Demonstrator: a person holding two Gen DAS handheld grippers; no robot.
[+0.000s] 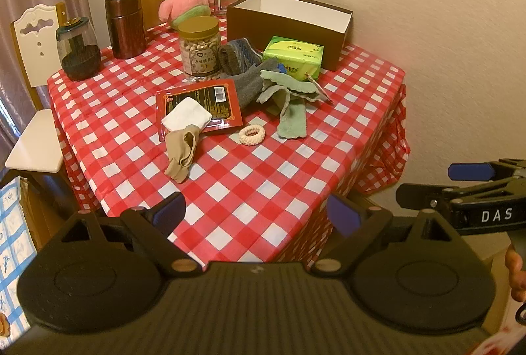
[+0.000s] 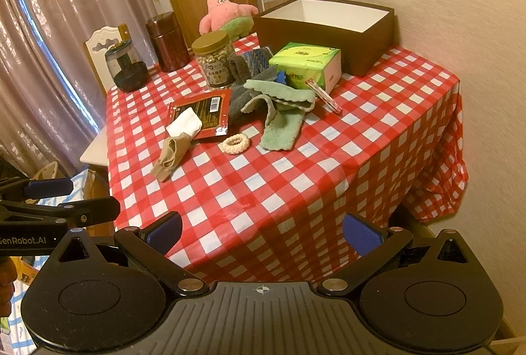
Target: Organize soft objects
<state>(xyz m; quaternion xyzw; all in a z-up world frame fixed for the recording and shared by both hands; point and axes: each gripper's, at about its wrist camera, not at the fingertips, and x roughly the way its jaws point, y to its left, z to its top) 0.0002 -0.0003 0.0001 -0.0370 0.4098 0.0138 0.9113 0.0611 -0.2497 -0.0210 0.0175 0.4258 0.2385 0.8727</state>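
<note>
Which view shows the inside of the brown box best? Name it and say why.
The right wrist view: the brown box sits higher in frame, exposing more of its white inner walls, with nothing seen inside. The left wrist view shows the same box at a flatter angle, so only a narrower strip of its interior appears.

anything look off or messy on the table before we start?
Nothing spilled or broken. The soft things lie loose mid-table: a green cloth crumpled over a grey sock, a beige stocking bunched up, its top on the red packet, and a scrunchie alone. The brown box looks empty. Both grippers open, clear of everything.
</note>
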